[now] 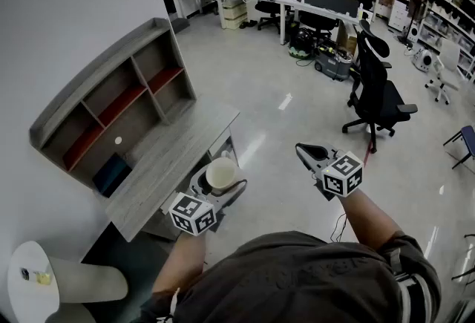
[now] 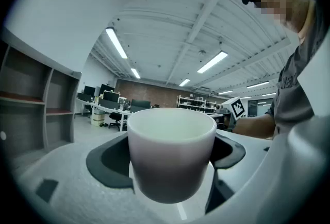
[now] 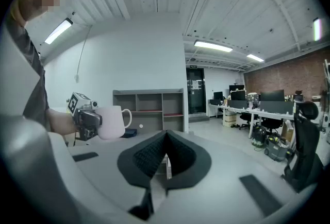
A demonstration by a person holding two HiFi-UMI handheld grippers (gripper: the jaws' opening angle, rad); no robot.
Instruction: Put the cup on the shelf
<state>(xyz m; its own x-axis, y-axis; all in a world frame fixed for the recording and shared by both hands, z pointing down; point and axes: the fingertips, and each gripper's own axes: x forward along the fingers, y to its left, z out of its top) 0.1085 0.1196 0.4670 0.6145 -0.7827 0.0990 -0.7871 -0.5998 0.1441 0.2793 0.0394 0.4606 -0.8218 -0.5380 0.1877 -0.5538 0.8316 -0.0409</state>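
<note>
Closest to us, our left tool (image 1: 220, 183) grips the cup (image 1: 220, 171) with jaws spread wide, at the grey wooden desk's (image 1: 167, 158) near edge, above the polished office floor (image 1: 282, 128). White, handled, upright, that cup. Our right tool (image 1: 303, 152) is closed, empty. On the desk stands the shelf (image 1: 111, 99) — a blue item (image 1: 111, 173) lies at its base; an office chair (image 1: 375, 91) stands well apart.

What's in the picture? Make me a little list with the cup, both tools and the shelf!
cup: white, upright, has a handle, held up in the air
left tool: shut on cup
right tool: shut, nothing in it
shelf: grey, open compartments, stands on the desk by the wall
cup on shelf: not yet
</note>
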